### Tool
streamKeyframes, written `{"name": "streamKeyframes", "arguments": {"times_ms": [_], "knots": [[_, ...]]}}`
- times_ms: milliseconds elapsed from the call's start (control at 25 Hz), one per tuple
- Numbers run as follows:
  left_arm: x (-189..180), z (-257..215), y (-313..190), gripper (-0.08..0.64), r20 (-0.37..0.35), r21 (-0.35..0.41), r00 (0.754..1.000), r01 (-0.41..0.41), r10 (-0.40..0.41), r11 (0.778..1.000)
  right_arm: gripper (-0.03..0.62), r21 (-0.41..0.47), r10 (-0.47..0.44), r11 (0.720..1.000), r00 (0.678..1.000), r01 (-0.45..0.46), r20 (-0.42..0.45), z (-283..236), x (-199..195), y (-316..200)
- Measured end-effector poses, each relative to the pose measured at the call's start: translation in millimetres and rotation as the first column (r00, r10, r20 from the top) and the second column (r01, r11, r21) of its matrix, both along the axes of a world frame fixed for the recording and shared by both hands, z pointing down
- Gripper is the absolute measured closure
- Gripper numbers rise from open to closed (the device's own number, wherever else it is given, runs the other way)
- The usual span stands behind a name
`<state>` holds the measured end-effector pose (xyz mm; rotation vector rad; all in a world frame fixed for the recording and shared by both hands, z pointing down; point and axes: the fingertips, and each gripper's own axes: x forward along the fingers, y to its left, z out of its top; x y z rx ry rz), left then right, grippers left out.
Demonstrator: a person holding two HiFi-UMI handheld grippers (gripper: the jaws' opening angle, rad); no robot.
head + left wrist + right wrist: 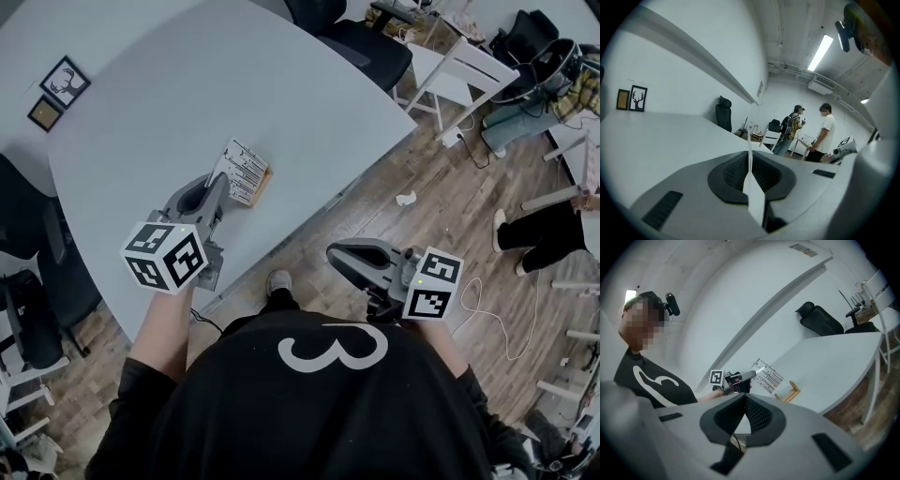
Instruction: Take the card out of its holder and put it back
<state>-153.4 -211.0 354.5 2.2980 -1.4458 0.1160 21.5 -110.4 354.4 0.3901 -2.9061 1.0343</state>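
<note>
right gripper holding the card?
No, the fingers of the right gripper meet with nothing between them; the card sits edge-on in the left gripper.

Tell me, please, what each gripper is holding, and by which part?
The left gripper pinches the card by one edge; the right gripper, jaws together, holds nothing.

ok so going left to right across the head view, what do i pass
frames → left gripper → card → shoe → right gripper → leg
</note>
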Motion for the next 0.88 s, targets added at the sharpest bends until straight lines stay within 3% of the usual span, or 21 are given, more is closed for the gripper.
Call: {"name": "streamKeyframes", "arguments": {"times_ms": [520, 880], "knots": [[33.1, -23.2, 46.1, 0.535, -0.139, -0.016, 0.986, -0.090, 0.087, 0.996, 0.586, 0.015, 0.006, 1.000, 1.000, -0.006, 0.011, -10.5, 4.4, 16.3], [70.8, -28.1, 105.9, 0.535, -0.144, -0.010, 0.977, -0.162, 0.159, 0.987, 0.586, 0.037, 0.001, 0.999, 0.999, -0.002, 0.032, -13.8, 15.8, 59.5]]}}
